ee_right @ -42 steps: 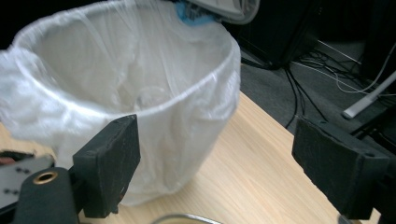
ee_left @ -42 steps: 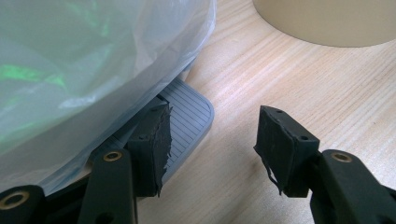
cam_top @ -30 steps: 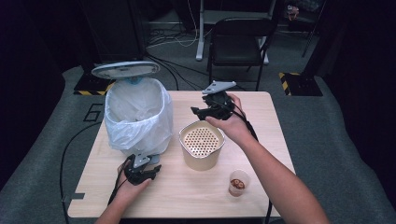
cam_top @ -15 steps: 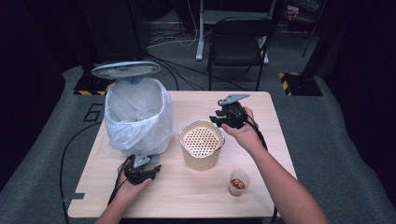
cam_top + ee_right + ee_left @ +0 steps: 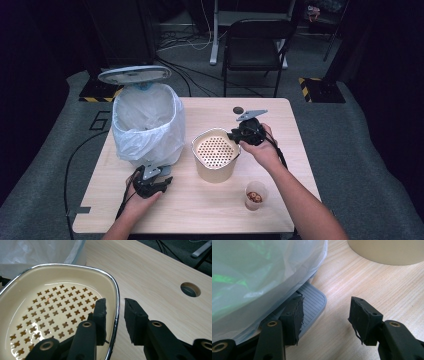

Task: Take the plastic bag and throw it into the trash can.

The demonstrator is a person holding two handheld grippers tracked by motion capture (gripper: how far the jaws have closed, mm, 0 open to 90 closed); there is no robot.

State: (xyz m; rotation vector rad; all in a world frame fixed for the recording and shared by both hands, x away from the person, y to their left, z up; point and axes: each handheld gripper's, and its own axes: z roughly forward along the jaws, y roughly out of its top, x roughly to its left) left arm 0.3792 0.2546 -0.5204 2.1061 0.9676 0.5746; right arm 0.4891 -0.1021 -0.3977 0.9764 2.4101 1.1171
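The right gripper (image 5: pixel 115 315) has come down from above the beige perforated container (image 5: pixel 215 152), beside the lined bin (image 5: pixel 145 125); its jaws, just closing, straddle the rim (image 5: pixel 117 302), not yet clamped. The left gripper (image 5: pixel 324 317) rests shut on the bin's pedal (image 5: pixel 312 302).

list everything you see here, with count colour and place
bin: 1, white bag liner, grey lid up, table's left
pedal: 1, grey, at the bin's foot
strainer pot: 1, beige, table's middle
cup: 1, clear, brown bits inside, right of the pot, nearer the person
table: 1, light wood
chair: 1, black, behind the table
left tongs: 1, black, one pad over the pedal
right tongs: 1, black, astride the pot's rim, jaws just closing
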